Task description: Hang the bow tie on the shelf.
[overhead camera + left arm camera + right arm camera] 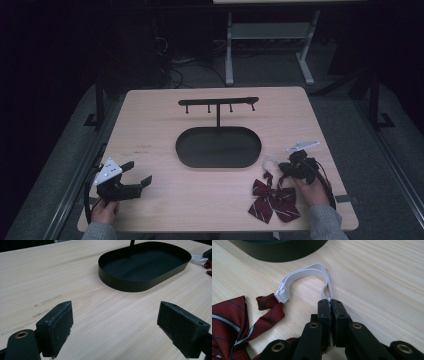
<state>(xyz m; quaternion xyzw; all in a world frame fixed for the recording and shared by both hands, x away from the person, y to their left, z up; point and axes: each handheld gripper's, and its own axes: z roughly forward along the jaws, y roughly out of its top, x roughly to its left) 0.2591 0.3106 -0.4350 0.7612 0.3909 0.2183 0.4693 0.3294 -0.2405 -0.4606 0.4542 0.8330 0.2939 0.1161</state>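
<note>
1 bow tie (274,201), 1 tray (218,146); right claw (330,302) clamped on its white strap (300,273), left claw (115,327) wide open.

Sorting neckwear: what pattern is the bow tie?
Dark red bow tie with thin white stripes; right gripper view.

I see black oval tray (218,148) mid-desk (150,130), thin post rising from its far rim to hook bar (218,102). Behind desk, white frame (270,35) on floor.
</note>
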